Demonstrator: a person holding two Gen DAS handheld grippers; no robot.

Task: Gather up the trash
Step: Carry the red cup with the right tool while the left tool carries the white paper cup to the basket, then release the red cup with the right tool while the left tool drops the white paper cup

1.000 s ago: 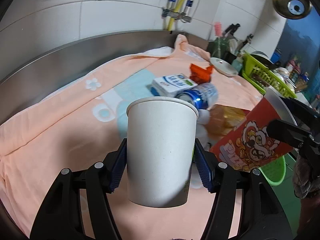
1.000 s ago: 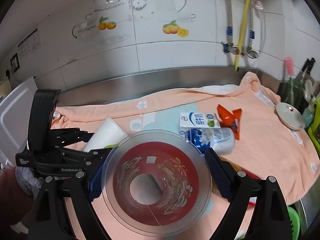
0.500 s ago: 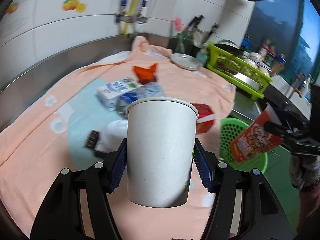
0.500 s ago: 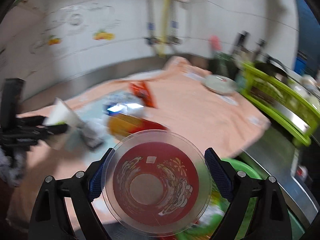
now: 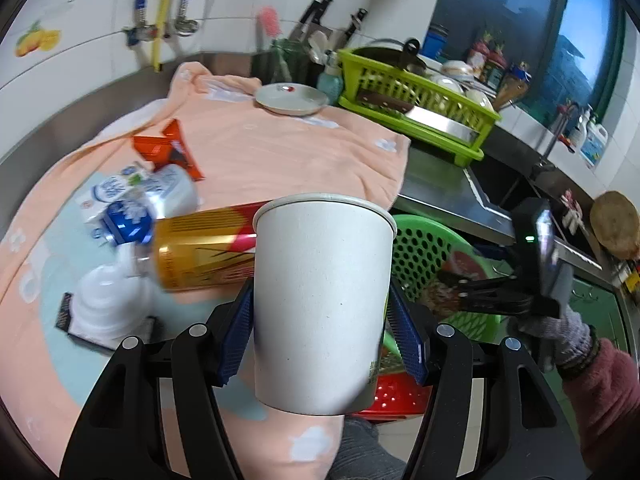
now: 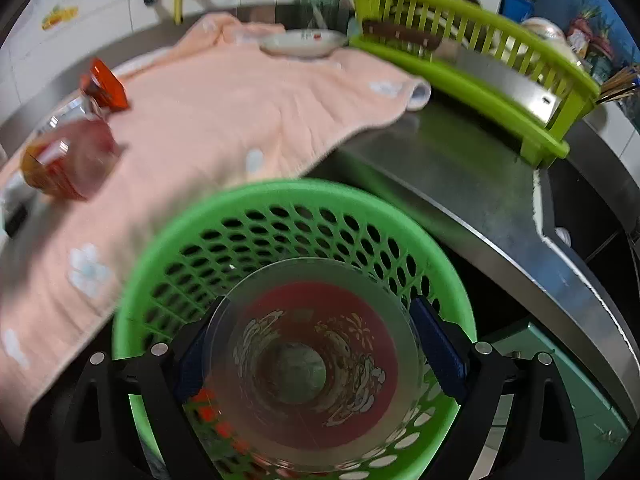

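My left gripper (image 5: 322,330) is shut on a white paper cup (image 5: 320,300), held upright above the front edge of the peach towel (image 5: 280,160). My right gripper (image 6: 316,356) is shut on a red popcorn cup with a clear lid (image 6: 312,360), held mouth-first inside the green perforated basket (image 6: 200,240). That basket also shows in the left wrist view (image 5: 424,248) beyond the towel's edge, with the right gripper (image 5: 452,288) reaching into it. A gold can (image 5: 200,252), a blue-white can (image 5: 160,196), a milk carton (image 5: 112,188), an orange wrapper (image 5: 168,152) and a white lid (image 5: 108,304) lie on the towel.
A lime dish rack (image 5: 416,108) with dishes stands on the steel counter (image 6: 460,184) at the right. A white plate (image 5: 290,98) sits at the towel's far edge. A red basket (image 5: 396,396) is below the green one. Tiled wall and pipes are behind.
Both grippers swung right toward the counter's edge. The right gripper moved down with the popcorn cup into the green basket. The left gripper still holds the paper cup.
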